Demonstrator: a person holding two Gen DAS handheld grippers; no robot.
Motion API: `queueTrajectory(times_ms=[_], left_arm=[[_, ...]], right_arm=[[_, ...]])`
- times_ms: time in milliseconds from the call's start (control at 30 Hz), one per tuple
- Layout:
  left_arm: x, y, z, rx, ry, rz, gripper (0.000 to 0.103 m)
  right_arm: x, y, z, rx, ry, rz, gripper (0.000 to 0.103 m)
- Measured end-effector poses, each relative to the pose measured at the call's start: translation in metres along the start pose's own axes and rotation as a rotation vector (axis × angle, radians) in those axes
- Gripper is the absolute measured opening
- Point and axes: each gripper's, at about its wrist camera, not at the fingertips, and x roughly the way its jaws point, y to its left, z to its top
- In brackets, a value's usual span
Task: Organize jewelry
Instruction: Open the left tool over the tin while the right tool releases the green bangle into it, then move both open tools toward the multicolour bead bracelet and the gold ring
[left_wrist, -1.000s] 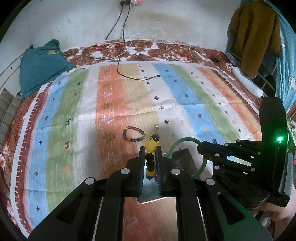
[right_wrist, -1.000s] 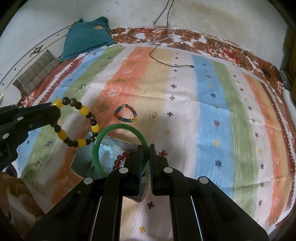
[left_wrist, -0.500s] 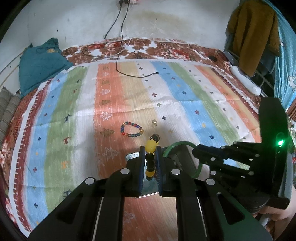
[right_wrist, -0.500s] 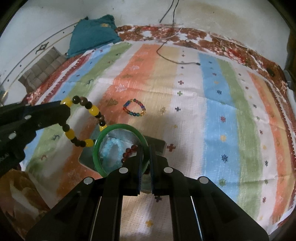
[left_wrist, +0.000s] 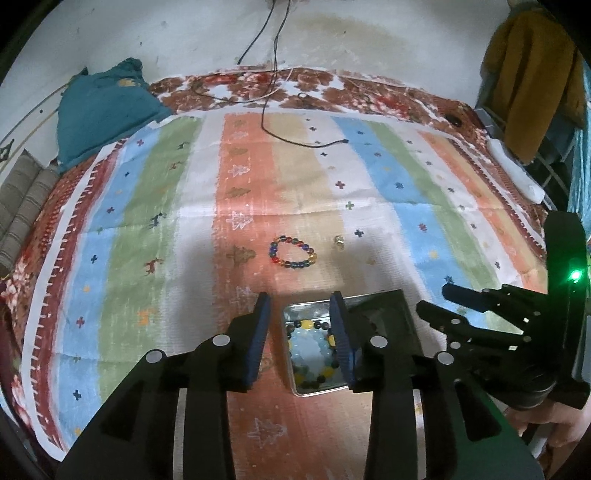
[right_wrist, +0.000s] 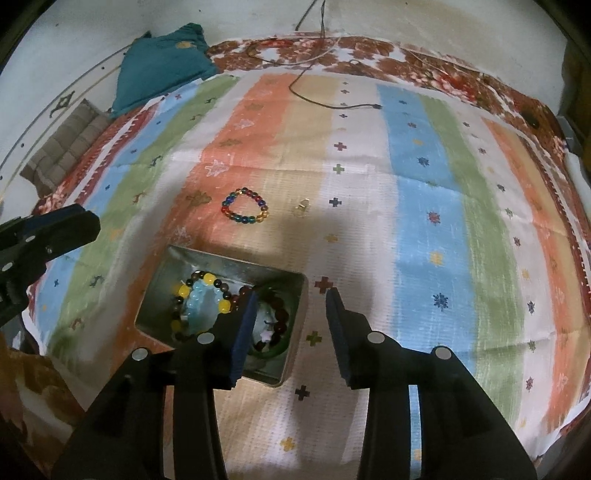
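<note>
An open metal tin (left_wrist: 317, 392) (right_wrist: 221, 264) lies on the striped bedspread. Inside it are a yellow-and-brown bead bracelet (left_wrist: 306, 325) (right_wrist: 209, 277), a pale blue bracelet (right_wrist: 201, 306), a dark red bead bracelet (right_wrist: 281, 316) and a green bangle (right_wrist: 271, 350). My left gripper (left_wrist: 299, 325) hovers over the tin with its jaws opening and nothing gripped. Over the tin's right edge my right gripper (right_wrist: 291, 321) is opening too, holding nothing. A multicolour bead bracelet (left_wrist: 293, 252) (right_wrist: 244, 206) and a small gold ring (left_wrist: 338, 242) (right_wrist: 303, 208) lie on the cloth beyond the tin.
A black cable (left_wrist: 295, 142) trails across the far part of the bedspread. A teal cushion (left_wrist: 103, 107) sits at the back left, with a striped pillow (right_wrist: 62, 155) beside it. Clothes (left_wrist: 532, 74) hang at the right. A person's hand (left_wrist: 554, 435) holds the right gripper.
Both grippers were shut, the left on the yellow-and-brown bracelet, the right on the green bangle. Both have opened, and the bracelet and bangle now lie in the tin.
</note>
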Motion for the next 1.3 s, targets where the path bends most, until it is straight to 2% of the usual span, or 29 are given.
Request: queueTrajectory(times_ms=[67, 667, 800, 1133, 1300], left_arm=[[0.004, 0.001, 0.000, 0.001, 0.007, 0.010, 0.040], [0.031, 0.008, 0.013, -0.006, 0.042, 0.071, 0.065], [0.042, 0.012, 0.019, 0.006, 0.060, 0.100, 0.067], [0.068, 0.025, 0.032, -0.002, 0.111, 0.125, 0.069], [0.080, 0.020, 0.035, 0.050, 0.124, 0.144, 0.069]], right_arm=[[0.000, -0.001, 0.002, 0.007, -0.005, -0.001, 0.041], [0.010, -0.009, 0.021, 0.036, -0.008, 0.002, 0.053], [0.013, -0.010, 0.026, 0.032, -0.003, -0.001, 0.059], [0.029, -0.016, 0.043, 0.039, 0.015, -0.012, 0.060], [0.037, -0.017, 0.050, 0.028, 0.030, -0.001, 0.061]])
